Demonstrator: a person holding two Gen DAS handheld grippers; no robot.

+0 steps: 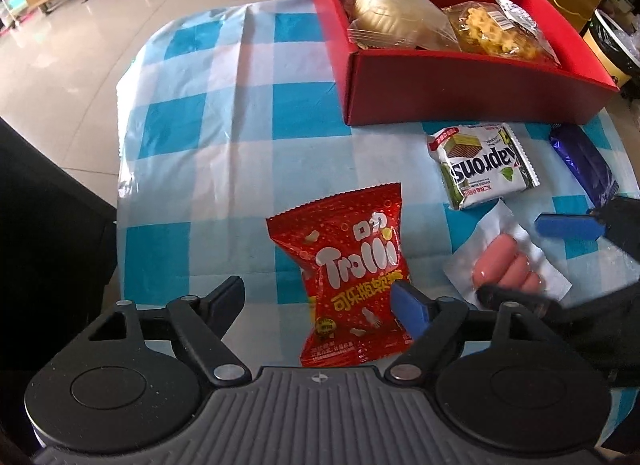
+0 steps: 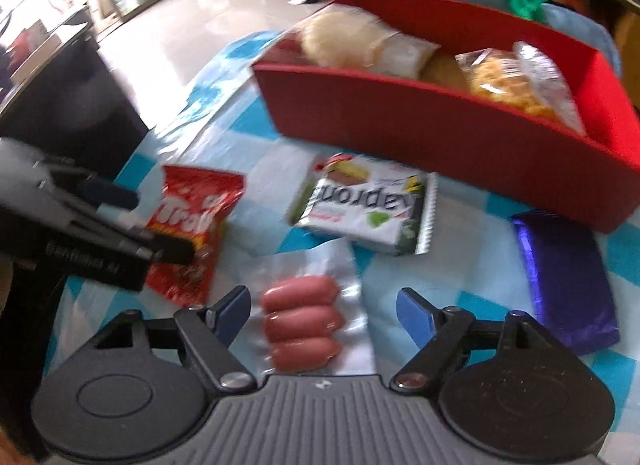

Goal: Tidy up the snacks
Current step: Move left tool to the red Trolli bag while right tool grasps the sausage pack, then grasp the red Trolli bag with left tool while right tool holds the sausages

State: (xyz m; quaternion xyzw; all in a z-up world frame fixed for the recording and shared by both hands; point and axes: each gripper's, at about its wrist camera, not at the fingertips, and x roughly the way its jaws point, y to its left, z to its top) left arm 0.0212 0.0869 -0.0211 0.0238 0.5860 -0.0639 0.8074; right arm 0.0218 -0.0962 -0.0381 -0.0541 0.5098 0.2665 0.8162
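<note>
1. Below the left hand-held gripper (image 1: 320,299) lies a red Trolli gummy bag (image 1: 346,277) on the bench (image 1: 192,137), which wears a blue-and-white checked cloth. Its jaws stand apart and clasp nothing; the bag sits between them, with the right-side blue pad over the bag's lower edge, though contact there cannot be told.
2. Directly under the right hand-held gripper (image 2: 324,313) lies a clear vacuum pack of sausages (image 2: 302,321), flat on the cloth. Its jaws are spread to either side of the pack and are not pressing on it.
3. Ahead of the right hand-held gripper, just beyond the sausages, rests a white-and-green wafer packet (image 2: 368,205).
4. To the right of the right hand-held gripper lies a purple wrapped bar (image 2: 568,281), close to the red box (image 2: 440,145).
5. Farther ahead of both tools stands that open red box, holding a wrapped pale round bun (image 1: 388,13) on its left side and a clear bag of yellow waffle-like pastry (image 1: 492,33) on its right side.
6. The right-wrist view is somewhat blurred.
</note>
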